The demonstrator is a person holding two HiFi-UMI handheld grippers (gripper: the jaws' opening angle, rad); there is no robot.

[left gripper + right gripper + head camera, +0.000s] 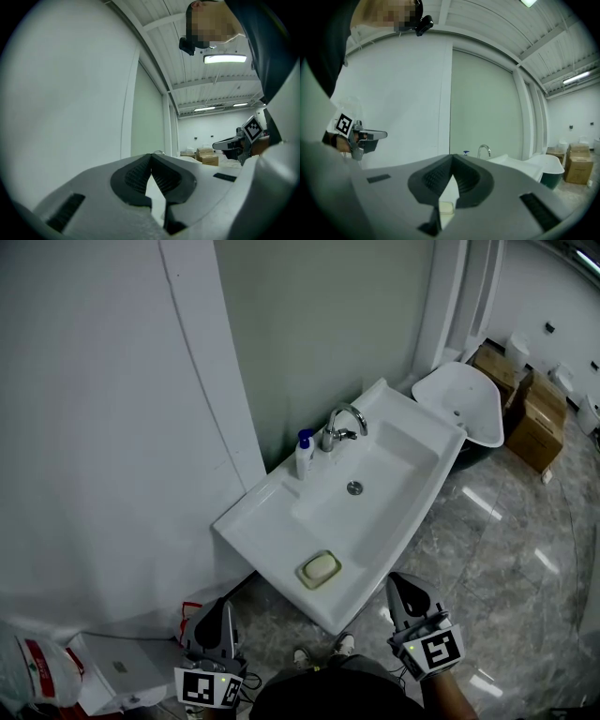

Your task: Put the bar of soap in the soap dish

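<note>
Bar of soap (pixel 320 567) lay in the soap dish (pixel 303 573), lower centre of the head view, on the near corner of the white sink (pixel 262 519). Faucet (pixel 342 424) and a blue-capped bottle (pixel 305 455) stood at the sink's far edge, mid-frame. Left gripper (pixel 225 606) at bottom left and right gripper (pixel 398 581) at bottom right were both clear of the sink. Left jaws: tips touching, nothing held. Right jaws: tips together, nothing gripped; a pale patch below them in the right gripper view was possibly the soap. Bathtub (pixel 464 404) and cardboard boxes (pixel 539 418) sat upper right.
</note>
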